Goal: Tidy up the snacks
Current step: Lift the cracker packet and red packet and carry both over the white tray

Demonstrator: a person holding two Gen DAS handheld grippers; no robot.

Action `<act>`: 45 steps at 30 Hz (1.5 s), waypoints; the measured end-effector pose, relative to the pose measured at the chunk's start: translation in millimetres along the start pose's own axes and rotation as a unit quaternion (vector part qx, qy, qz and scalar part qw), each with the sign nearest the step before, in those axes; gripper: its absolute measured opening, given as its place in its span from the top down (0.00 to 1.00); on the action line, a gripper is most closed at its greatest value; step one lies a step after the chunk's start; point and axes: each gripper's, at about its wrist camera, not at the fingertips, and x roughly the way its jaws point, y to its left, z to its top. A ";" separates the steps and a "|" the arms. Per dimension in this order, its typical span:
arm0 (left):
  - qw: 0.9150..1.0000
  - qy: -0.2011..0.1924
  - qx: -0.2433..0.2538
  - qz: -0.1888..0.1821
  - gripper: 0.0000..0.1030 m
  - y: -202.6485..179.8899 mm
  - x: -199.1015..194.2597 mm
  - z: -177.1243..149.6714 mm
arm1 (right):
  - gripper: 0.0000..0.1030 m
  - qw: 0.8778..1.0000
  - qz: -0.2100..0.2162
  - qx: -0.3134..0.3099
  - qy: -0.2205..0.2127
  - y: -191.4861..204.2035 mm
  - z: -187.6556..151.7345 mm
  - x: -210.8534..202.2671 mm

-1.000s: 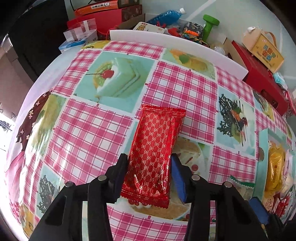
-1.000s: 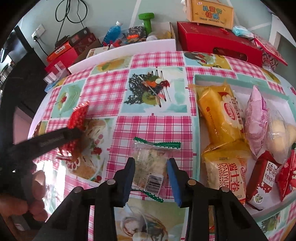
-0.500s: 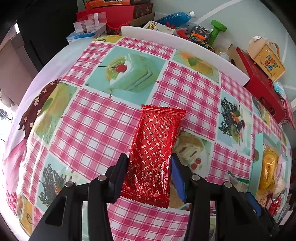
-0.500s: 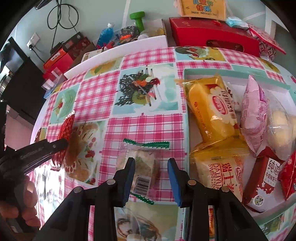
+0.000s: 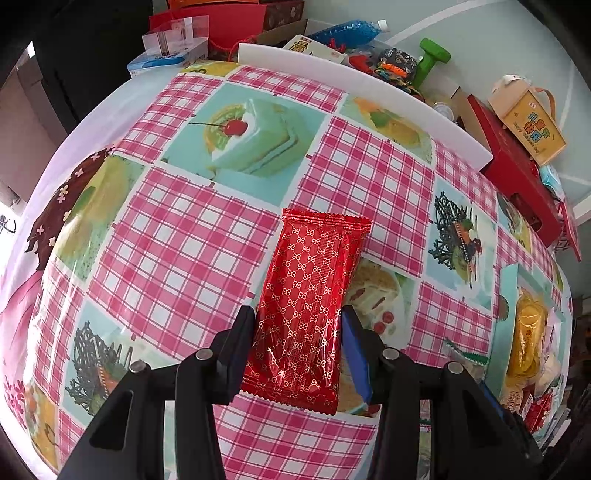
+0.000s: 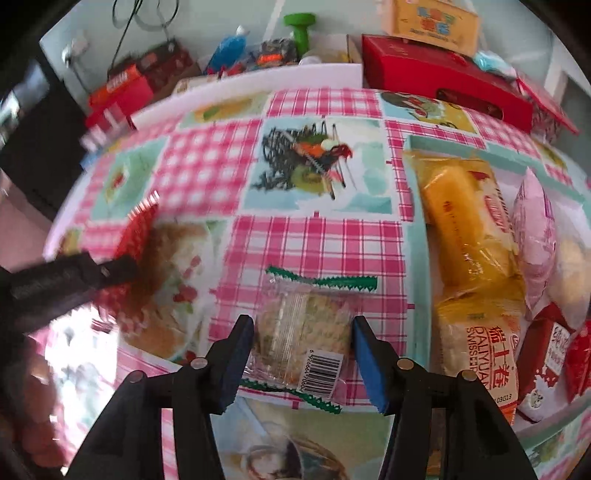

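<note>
My left gripper (image 5: 297,332) is shut on a red foil snack packet (image 5: 310,295), held lengthwise above the checked tablecloth. In the right wrist view that gripper (image 6: 74,273) and its red packet (image 6: 136,229) show blurred at the left. My right gripper (image 6: 303,347) stands open around a clear packet with green edges (image 6: 306,325), which lies on the cloth with a finger close to each side. A teal tray (image 6: 417,184) to the right holds a yellow cake packet (image 6: 469,221), a Swiss roll packet (image 6: 484,339), a pink bag (image 6: 535,229) and small red-and-white cartons (image 6: 543,354).
A white board (image 5: 369,77) lines the table's far edge. Behind it lie red boxes (image 5: 517,173), a green dumbbell (image 5: 432,61), a blue bottle (image 5: 347,27) and a yellow carton (image 5: 528,125). The teal tray (image 5: 506,295) sits at the right. A hand (image 6: 33,387) shows at lower left.
The left gripper has risen with the red packet still in it. The right gripper's jaws have widened around the clear packet, and its view is now blurred by motion.
</note>
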 end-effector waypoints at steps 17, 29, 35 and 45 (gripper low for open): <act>0.999 -0.043 0.000 -0.012 0.53 -10.0 -24.6 5.5 | 0.49 0.996 0.031 0.027 -0.076 -17.4 1.8 -57.5; 0.990 -0.090 0.085 -0.074 0.53 -82.3 -69.8 -12.8 | 0.49 0.987 -0.023 0.106 -0.117 -90.4 -2.7 -104.0; 0.984 -0.085 0.129 -0.088 0.53 -125.5 -72.7 -33.6 | 0.49 0.981 -0.052 0.147 -0.113 -130.1 -12.3 -111.2; 0.968 -0.071 0.214 -0.113 0.53 -195.9 -72.4 -75.5 | 0.49 0.964 -0.076 0.223 -0.121 -199.9 -31.4 -126.4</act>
